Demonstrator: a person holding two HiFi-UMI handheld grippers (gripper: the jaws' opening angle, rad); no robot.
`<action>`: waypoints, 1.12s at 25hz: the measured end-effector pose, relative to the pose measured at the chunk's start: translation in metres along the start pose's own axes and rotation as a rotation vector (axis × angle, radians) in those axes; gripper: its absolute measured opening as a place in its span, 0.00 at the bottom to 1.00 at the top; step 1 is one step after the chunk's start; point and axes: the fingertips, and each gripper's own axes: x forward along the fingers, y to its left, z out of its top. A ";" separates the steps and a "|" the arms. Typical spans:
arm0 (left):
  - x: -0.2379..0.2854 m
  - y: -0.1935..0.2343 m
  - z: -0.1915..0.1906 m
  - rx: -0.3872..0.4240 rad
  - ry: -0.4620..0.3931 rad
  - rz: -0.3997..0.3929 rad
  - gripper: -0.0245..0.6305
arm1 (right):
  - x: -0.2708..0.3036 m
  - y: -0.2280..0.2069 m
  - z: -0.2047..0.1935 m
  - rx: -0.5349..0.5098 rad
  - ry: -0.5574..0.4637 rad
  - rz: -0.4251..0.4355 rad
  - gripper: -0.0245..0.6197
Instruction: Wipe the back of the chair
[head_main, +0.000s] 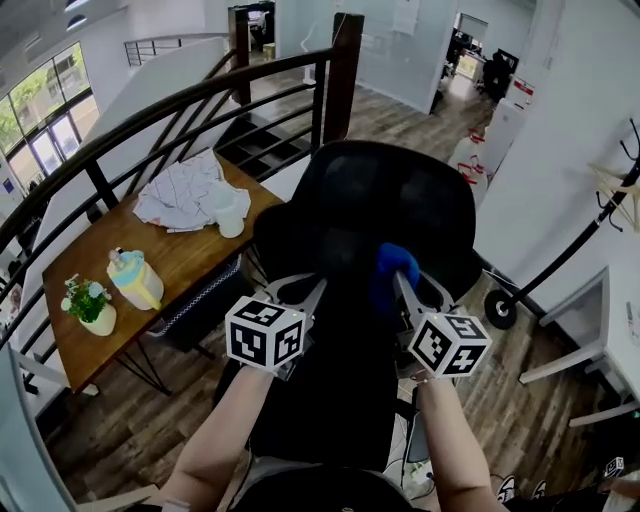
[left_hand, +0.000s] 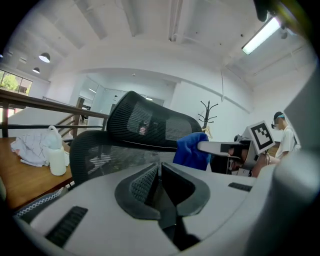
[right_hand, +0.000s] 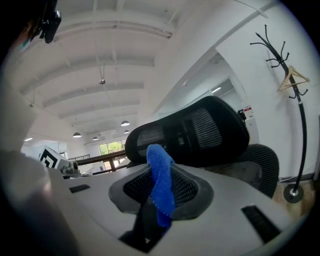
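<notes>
A black mesh office chair (head_main: 365, 215) stands right in front of me, its back (head_main: 340, 380) facing me. My right gripper (head_main: 400, 277) is shut on a blue cloth (head_main: 392, 272), held up near the chair's headrest (right_hand: 200, 131). The cloth (right_hand: 161, 187) hangs pinched between the right jaws. The same cloth (left_hand: 192, 150) shows from the left gripper view, beside the headrest (left_hand: 150, 125). My left gripper (head_main: 312, 290) is shut with nothing in it, level with the right one, just left of the chair's spine.
A wooden table (head_main: 170, 265) at the left holds a crumpled cloth (head_main: 185, 192), a white jug (head_main: 230, 215), a yellow bottle (head_main: 135, 280) and a small plant (head_main: 90, 305). A black railing (head_main: 180, 110) curves behind it. A coat stand (head_main: 560, 250) rises at the right.
</notes>
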 end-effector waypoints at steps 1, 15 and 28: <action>-0.005 0.007 0.001 -0.009 -0.015 0.020 0.09 | 0.007 0.008 -0.002 0.000 0.007 0.020 0.20; -0.046 0.085 -0.001 -0.102 -0.055 0.145 0.09 | 0.107 0.120 -0.032 -0.024 0.106 0.288 0.20; -0.046 0.119 -0.002 -0.112 -0.034 0.219 0.09 | 0.174 0.155 -0.063 0.051 0.160 0.353 0.20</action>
